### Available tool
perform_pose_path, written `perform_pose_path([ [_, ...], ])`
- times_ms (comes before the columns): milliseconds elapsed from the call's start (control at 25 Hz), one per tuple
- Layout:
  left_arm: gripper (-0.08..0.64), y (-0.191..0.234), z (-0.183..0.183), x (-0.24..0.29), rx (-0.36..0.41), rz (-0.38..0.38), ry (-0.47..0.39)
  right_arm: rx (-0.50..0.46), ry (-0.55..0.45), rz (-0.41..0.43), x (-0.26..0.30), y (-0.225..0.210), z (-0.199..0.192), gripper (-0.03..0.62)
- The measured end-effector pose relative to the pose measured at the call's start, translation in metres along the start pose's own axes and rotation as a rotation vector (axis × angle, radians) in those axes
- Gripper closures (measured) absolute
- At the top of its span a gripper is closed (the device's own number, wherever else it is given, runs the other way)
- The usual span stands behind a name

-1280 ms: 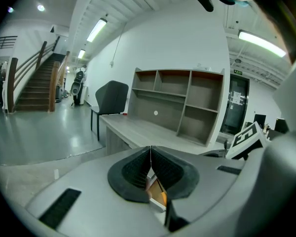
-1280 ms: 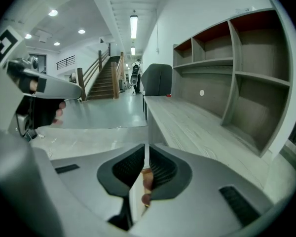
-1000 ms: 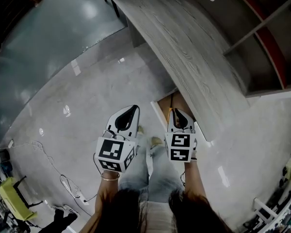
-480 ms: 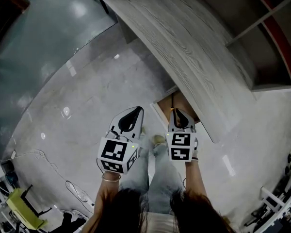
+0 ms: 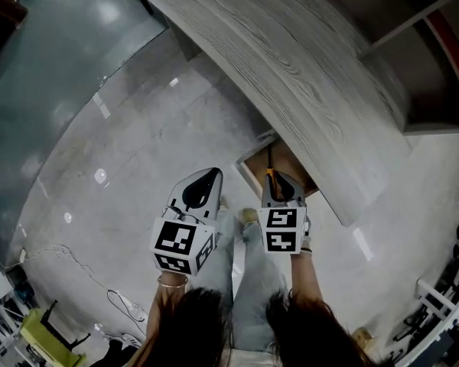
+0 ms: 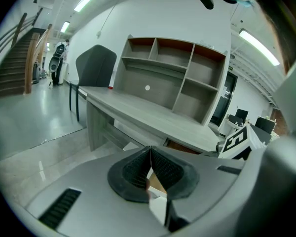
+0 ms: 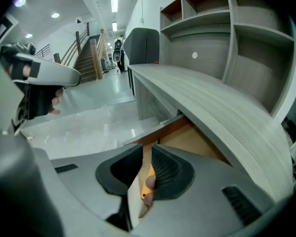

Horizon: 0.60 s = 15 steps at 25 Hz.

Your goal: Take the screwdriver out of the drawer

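The drawer (image 5: 249, 177) under the grey desk (image 5: 291, 75) stands pulled out, its wooden bottom showing. In it lies the screwdriver (image 5: 269, 164), a dark shaft with an orange handle. My right gripper (image 5: 279, 180) hangs over the drawer's near end, right at the handle. In the right gripper view the orange handle (image 7: 148, 174) shows through the narrow gap between the jaws of the right gripper (image 7: 147, 152), which stand slightly open. My left gripper (image 5: 206, 176) is held beside it over the floor, left of the drawer; in its own view the left gripper (image 6: 150, 149) is shut and empty.
The desk top (image 7: 212, 98) overhangs the drawer (image 7: 153, 132) closely. A shelf unit (image 6: 177, 78) stands on the desk, and a dark chair (image 6: 93, 65) sits at its far end. Cables (image 5: 76, 270) lie on the glossy floor at the left. The person's legs are below the grippers.
Both grippers have shifted slightly forward toward the desk. The right gripper's tip now reaches the screwdriver's orange handle. The left gripper stays shut.
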<state>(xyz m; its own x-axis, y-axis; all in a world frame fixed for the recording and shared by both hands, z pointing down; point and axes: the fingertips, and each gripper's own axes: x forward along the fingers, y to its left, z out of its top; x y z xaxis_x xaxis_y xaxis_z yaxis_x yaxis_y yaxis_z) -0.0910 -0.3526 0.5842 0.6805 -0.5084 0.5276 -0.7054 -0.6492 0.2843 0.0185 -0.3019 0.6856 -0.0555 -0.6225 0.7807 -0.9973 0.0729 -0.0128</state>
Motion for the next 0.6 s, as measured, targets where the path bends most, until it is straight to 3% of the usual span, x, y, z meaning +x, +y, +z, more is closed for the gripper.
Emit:
perform_pose_path([
  [600, 0.541, 0.025, -0.029, 0.028, -0.009, -0.030, 0.069, 0.036, 0.184, -0.065, 0.048, -0.009, -0.043, 0.509],
])
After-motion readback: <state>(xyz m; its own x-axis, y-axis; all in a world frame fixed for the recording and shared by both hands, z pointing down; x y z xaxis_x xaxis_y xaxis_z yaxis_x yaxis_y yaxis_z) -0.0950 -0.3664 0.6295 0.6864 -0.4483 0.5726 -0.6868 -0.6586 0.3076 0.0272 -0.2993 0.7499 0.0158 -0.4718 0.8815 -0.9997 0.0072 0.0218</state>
